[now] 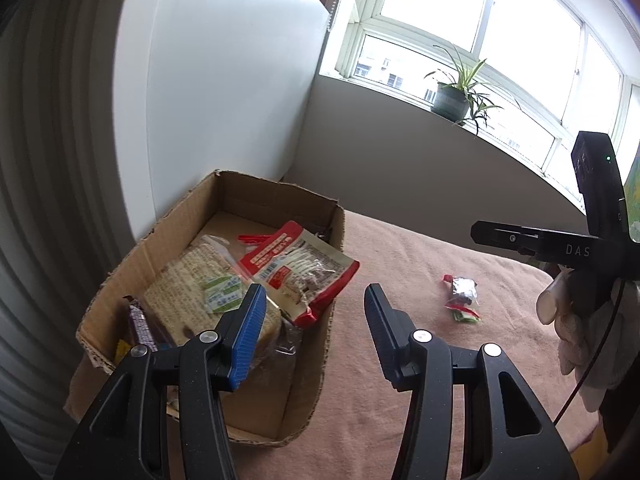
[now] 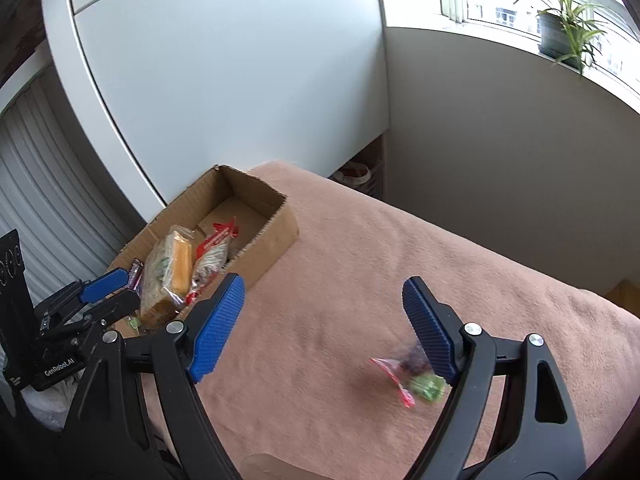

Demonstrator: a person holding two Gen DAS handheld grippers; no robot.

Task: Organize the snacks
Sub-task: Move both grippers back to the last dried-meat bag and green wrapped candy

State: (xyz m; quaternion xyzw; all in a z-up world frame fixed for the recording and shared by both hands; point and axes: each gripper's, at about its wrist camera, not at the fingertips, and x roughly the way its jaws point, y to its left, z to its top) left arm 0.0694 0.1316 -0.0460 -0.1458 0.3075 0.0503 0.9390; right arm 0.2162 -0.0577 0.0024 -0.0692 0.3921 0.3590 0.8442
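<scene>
An open cardboard box [image 1: 240,200] stands at the left of the pink-covered table [image 1: 400,264]. It holds a wrapped cracker pack [image 1: 192,288], a red-and-white snack bag [image 1: 304,268] and a purple packet [image 1: 140,326]. My left gripper [image 1: 316,304] is open and empty, just above the box's right wall. A small red, green and dark candy packet [image 1: 462,296] lies alone on the cloth. My right gripper [image 2: 324,300] is open and empty above the table, its right finger just over that packet [image 2: 416,380]. The box also shows in the right wrist view [image 2: 276,232].
A white cabinet [image 1: 224,92] stands behind the box and a grey wall behind the table. A potted plant [image 1: 456,96] sits on the window sill. Ribbed shutters [image 1: 44,200] are at the left. The right gripper's body and gloved hand [image 1: 580,312] hover at the right.
</scene>
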